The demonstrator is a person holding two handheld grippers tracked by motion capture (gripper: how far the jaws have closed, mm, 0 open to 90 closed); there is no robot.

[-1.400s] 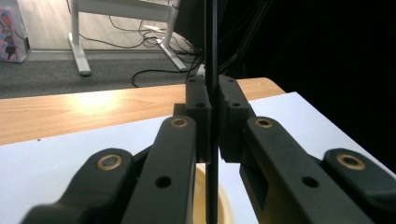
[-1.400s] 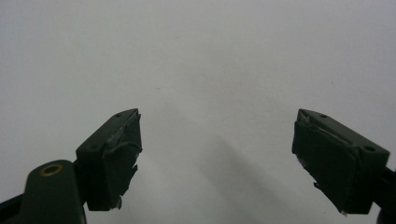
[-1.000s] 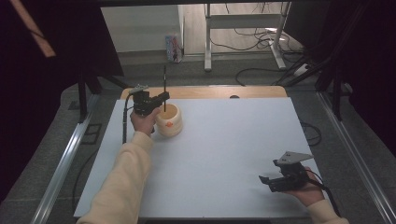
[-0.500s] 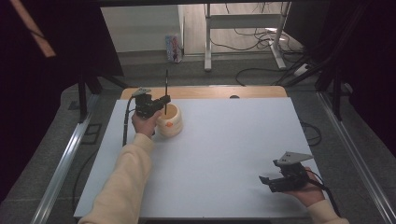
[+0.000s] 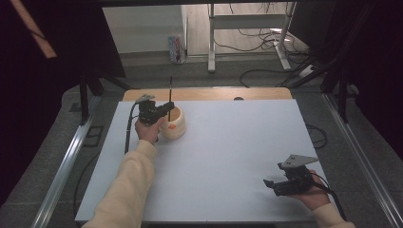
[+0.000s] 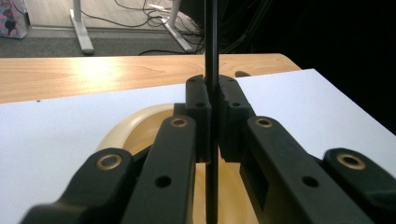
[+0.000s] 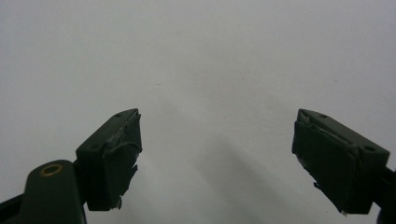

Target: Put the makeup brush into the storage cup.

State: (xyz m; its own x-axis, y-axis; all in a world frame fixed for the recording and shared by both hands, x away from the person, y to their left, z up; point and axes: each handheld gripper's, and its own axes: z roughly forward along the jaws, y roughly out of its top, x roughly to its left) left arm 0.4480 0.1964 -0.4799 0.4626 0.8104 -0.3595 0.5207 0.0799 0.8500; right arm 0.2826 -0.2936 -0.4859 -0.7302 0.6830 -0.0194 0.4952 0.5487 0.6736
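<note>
— Right gripper [image 5: 272, 184], near right on the table [image 5: 237, 156]: is it doing anything?

— It is idling, jaws standing wide apart over bare white surface, nothing between them.

— And the left gripper [image 5: 169, 106], far left?

— It is clamping a thin black rod [image 5: 170, 90], holding it upright, its lower end going down into the cream bowl [image 5: 177, 127]. In the left gripper view the rod [image 6: 211, 56] is running straight up between the pressed-together jaws, over the bowl [image 6: 135, 130].

— So which step?

— Probably working the rod in the bowl. Next, I'd judge, calls for keeping it vertical and not tipping the bowl.
</note>
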